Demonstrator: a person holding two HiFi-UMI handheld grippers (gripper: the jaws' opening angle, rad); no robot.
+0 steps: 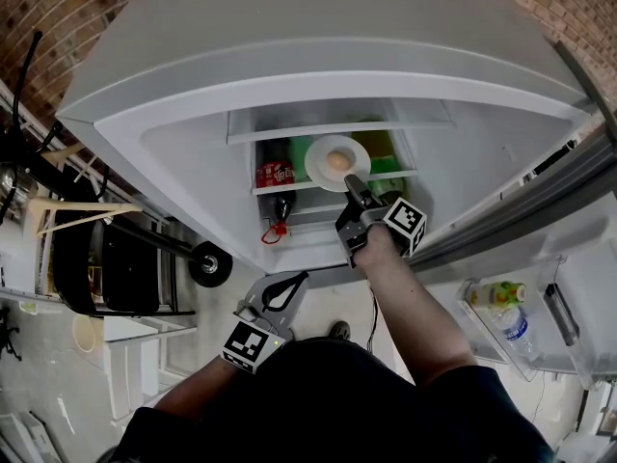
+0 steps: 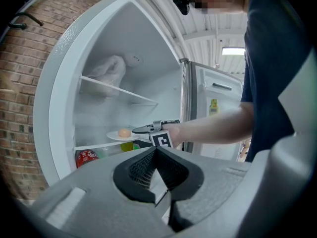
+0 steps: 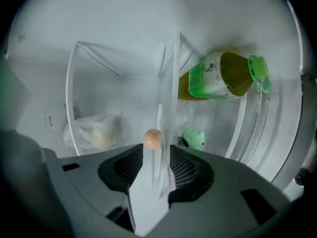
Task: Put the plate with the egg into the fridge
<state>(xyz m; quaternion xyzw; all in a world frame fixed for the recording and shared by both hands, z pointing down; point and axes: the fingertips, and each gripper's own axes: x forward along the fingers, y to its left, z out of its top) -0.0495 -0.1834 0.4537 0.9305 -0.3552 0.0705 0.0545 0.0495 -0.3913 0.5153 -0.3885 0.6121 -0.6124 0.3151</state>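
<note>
A white plate (image 1: pixel 318 162) with a brown egg (image 1: pixel 337 160) on it lies on a glass shelf (image 1: pixel 289 187) inside the open fridge. My right gripper (image 1: pixel 352 183) reaches in at the plate's near rim. In the right gripper view the plate (image 3: pixel 148 192) runs edge-on between the jaws of the right gripper (image 3: pixel 156 155), which stand apart from it, and the egg (image 3: pixel 152 139) sits just past them. In the left gripper view the plate (image 2: pixel 116 136), the egg (image 2: pixel 124 132) and the right gripper (image 2: pixel 136 130) show from the side. My left gripper (image 1: pixel 297 278) hangs low outside the fridge, shut and empty.
A red-labelled bottle (image 1: pixel 277 175) lies under the shelf. A green bottle (image 3: pixel 223 76) lies on its side beyond the plate, and a pale bag (image 3: pixel 96 133) sits deeper in. The open door's rack (image 1: pixel 540 355) at the right holds bottles. A black cart (image 1: pixel 125 258) stands at the left.
</note>
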